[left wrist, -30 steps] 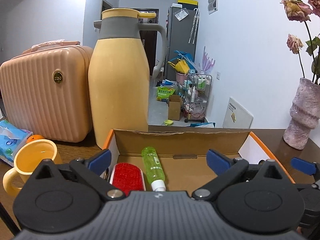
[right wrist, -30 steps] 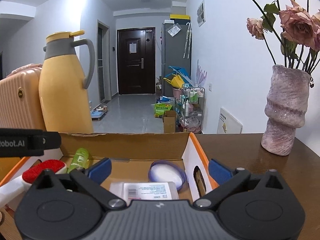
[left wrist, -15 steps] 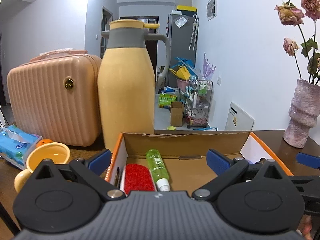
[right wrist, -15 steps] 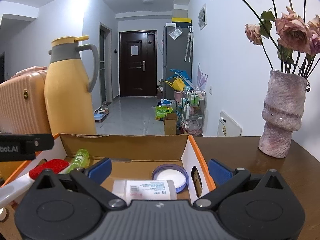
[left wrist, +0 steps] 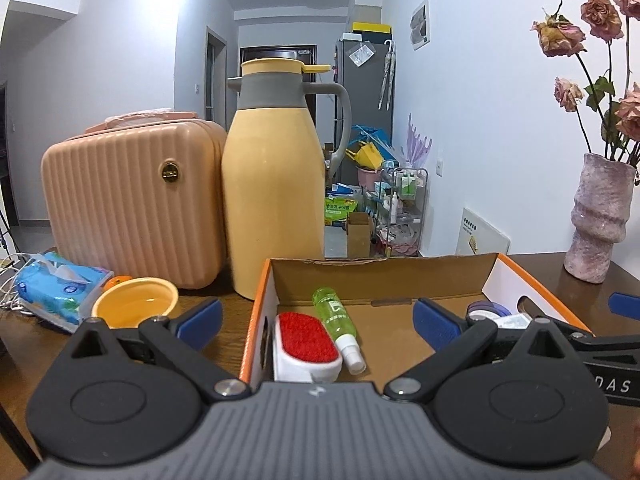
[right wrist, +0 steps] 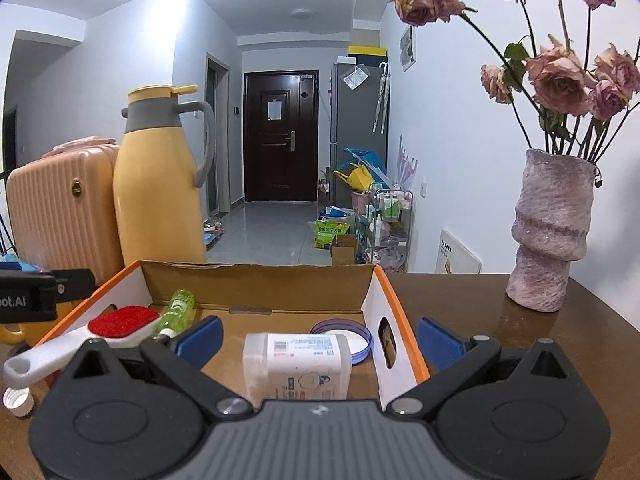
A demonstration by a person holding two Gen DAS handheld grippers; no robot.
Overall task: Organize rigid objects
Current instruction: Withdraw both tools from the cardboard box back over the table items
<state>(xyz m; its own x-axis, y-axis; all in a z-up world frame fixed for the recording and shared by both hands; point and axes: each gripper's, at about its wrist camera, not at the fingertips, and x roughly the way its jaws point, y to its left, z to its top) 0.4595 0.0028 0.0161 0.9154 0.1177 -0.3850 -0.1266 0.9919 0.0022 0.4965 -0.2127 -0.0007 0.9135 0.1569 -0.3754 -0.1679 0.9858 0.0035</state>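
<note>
Cardboard box (left wrist: 276, 304) with orange edges sits on the brown table (right wrist: 460, 304), and the hard things are already inside it. On its left side lie a red brush (left wrist: 306, 338) and a green spray bottle (left wrist: 334, 318), side by side and just touching, so they take up little room. The brush's white handle (right wrist: 44, 356) pokes out over the near edge of the box because it is long. On the right side, a white plastic tub (right wrist: 296, 366) lies flat with a round purple-rimmed lid (right wrist: 354, 340) just behind it, near the right wall.

Left gripper (left wrist: 316, 320) hangs over the near left of the box with its 2 blue pads spread wide, holding nothing. Right gripper (right wrist: 318, 336) hangs over the near right, also spread wide and holding nothing.

Outside the box, a small white cap (right wrist: 18, 400) rests on the table near the handle. It may be the next thing to put in. Yellow jug (left wrist: 274, 184), pink case (left wrist: 132, 204), yellow cup (left wrist: 136, 306) and vase (right wrist: 550, 232) stand around the box, maybe too big to fit.
</note>
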